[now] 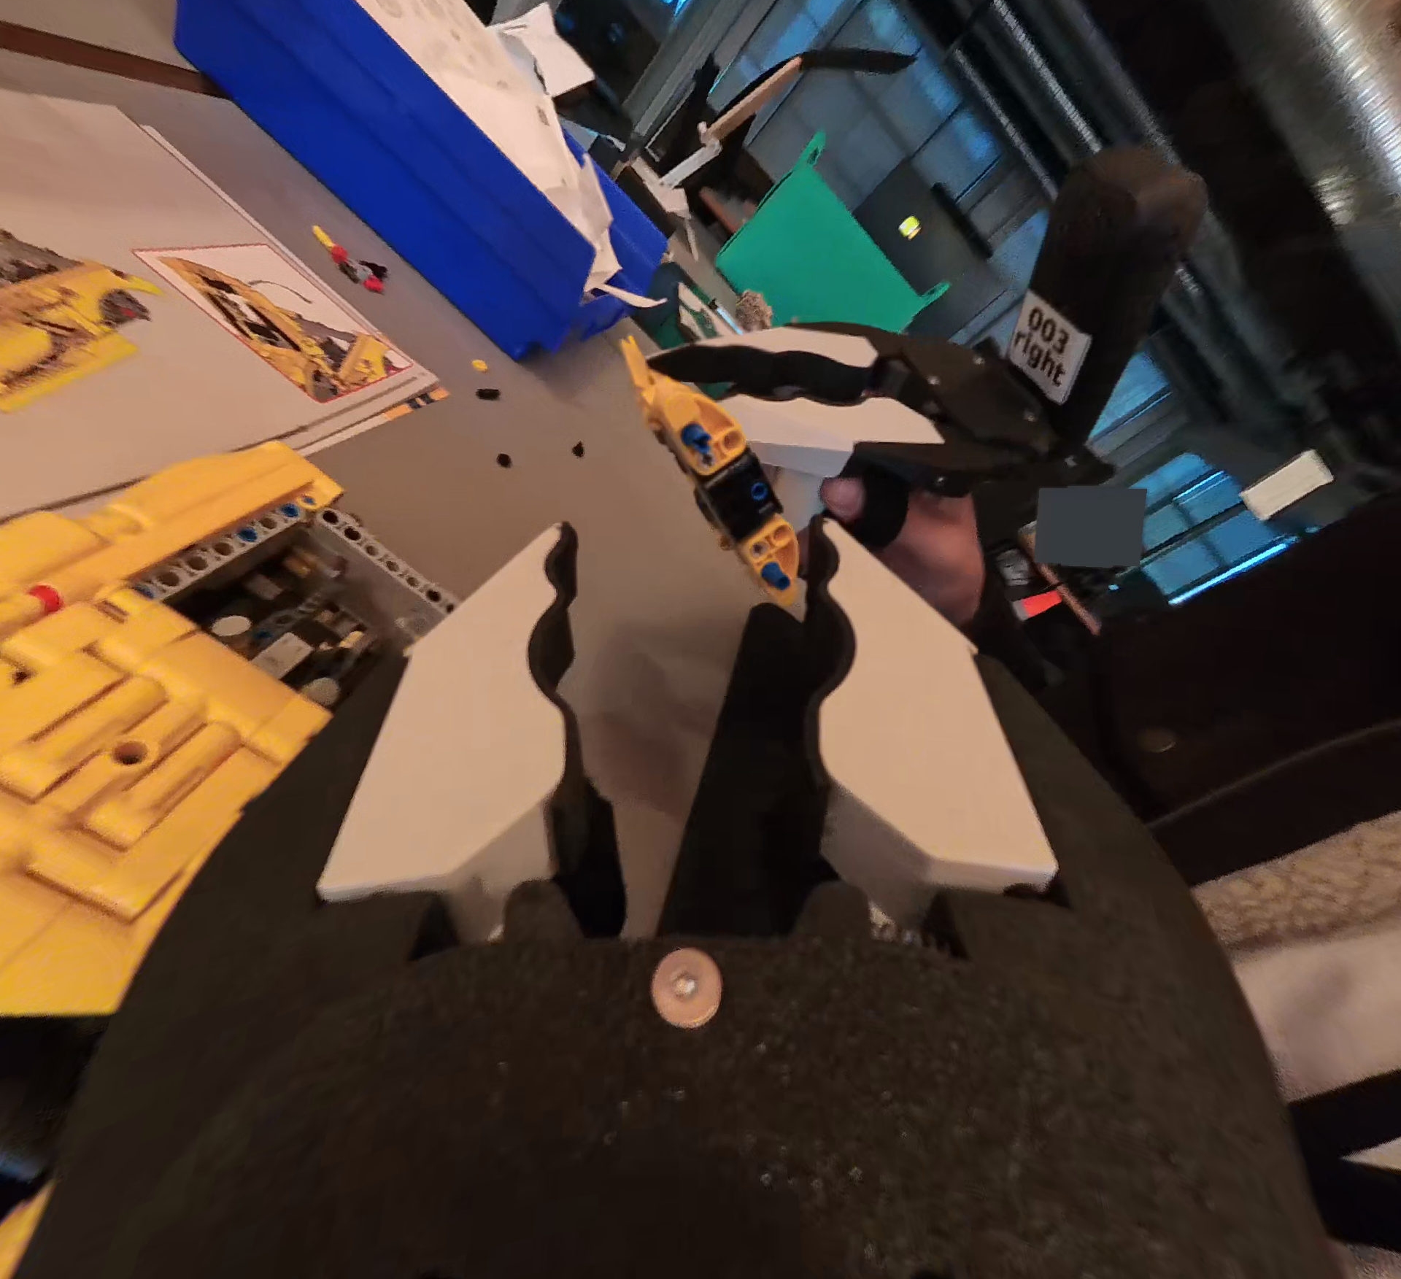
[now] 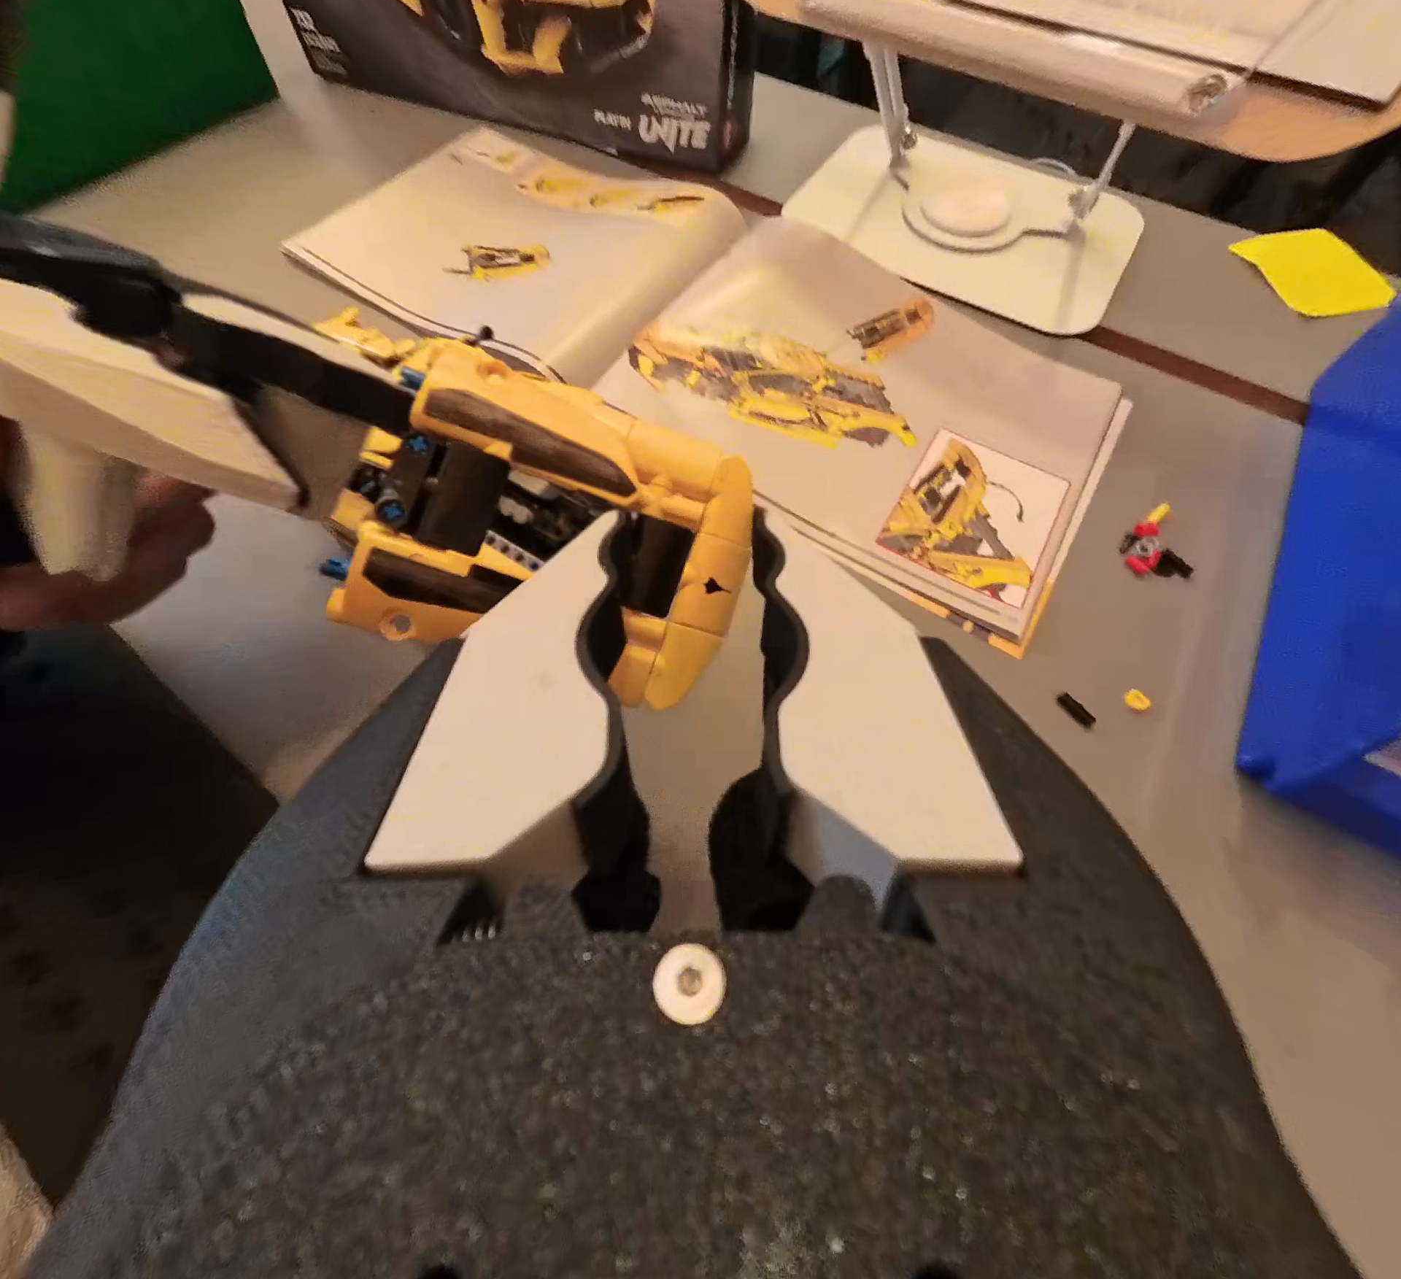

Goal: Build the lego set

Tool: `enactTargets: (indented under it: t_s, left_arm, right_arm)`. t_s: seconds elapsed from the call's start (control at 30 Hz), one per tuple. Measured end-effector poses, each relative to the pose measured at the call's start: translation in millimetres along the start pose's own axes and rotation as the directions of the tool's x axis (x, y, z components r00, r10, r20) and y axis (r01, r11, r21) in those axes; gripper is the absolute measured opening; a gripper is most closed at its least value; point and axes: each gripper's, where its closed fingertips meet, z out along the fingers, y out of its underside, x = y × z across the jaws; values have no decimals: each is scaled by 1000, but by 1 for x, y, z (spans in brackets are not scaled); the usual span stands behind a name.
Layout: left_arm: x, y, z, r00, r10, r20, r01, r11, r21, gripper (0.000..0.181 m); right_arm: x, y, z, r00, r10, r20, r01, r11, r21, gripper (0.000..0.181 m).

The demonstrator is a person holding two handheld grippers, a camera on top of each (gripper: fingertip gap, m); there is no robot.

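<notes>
The yellow lego car body (image 1: 152,674) lies on the grey table (image 1: 629,636) at the left of the left wrist view, and it also shows in the right wrist view (image 2: 485,424). My right gripper (image 2: 682,522) is shut on a small yellow and black sub-assembly (image 2: 682,621) and holds it above the table beside the car. In the left wrist view the right gripper (image 1: 686,393) holds this sub-assembly (image 1: 713,477) just ahead of my left gripper (image 1: 694,538). The left gripper is open and empty, and its right fingertip (image 1: 822,553) is by the sub-assembly's lower end.
An open instruction booklet (image 2: 834,447) lies behind the car, with the set's box (image 2: 515,14) farther back. A blue bin (image 2: 1334,560) stands at the right and a green bin (image 2: 114,45) at the far left. Small loose pieces (image 2: 1152,549) and black pins (image 1: 500,460) lie on the table. A paper stand (image 2: 963,219) stands behind. Left tips to right tips: about 8 cm.
</notes>
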Motion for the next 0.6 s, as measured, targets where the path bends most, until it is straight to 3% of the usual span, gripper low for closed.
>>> enactTargets:
  t_s: [0.2, 0.43, 0.53, 0.6]
  left_arm:
    - [17, -3, 2, 983, -111, -144, 117, 992, 37, 21]
    - [15, 0, 6, 962, -206, -180, 213, 977, 22, 35]
    - [5, 2, 6, 975, -190, -112, 196, 980, 39, 18]
    - [2, 1, 4, 977, -189, -98, 193, 981, 34, 18]
  right_arm:
    - [-9, -5, 3, 1000, -14, 15, 14, 1000, 11, 31]
    - [-5, -6, 3, 977, -169, -131, 167, 986, -27, 31]
    - [-10, -9, 4, 968, -205, -146, 203, 979, -26, 31]
    - [-11, -9, 5, 970, -198, -141, 197, 980, -21, 31]
